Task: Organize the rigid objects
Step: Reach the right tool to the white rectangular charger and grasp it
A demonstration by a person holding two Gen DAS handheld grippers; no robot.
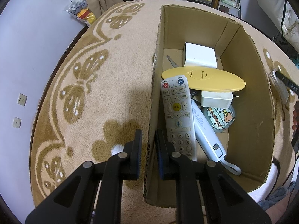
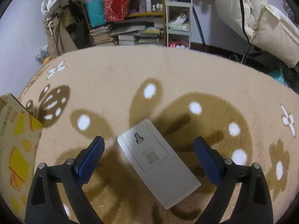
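Note:
An open cardboard box (image 1: 252, 85) stands on the beige butterfly carpet (image 1: 112, 71). Inside lie a white remote (image 1: 177, 115), a yellow oval device (image 1: 202, 78), a white cube (image 1: 200, 57), a small white case (image 1: 216, 99), a pale blue stick (image 1: 207, 132), a round cartoon case (image 1: 222, 118) and a key (image 1: 172, 60). My left gripper (image 1: 149, 145) is shut on the box's left wall. A flat grey slab (image 2: 158, 160) lies back-up on the carpet, right of the box (image 2: 16, 130). My right gripper (image 2: 149, 140) hovers open over the slab, one finger on each side of it.
Shelves stacked with books (image 2: 127, 31) and a white cart (image 2: 178, 18) stand beyond the carpet's far edge. A bag of plush toys (image 1: 82, 11) sits by the wall at the left. Bare carpet spreads left of the box and around the slab.

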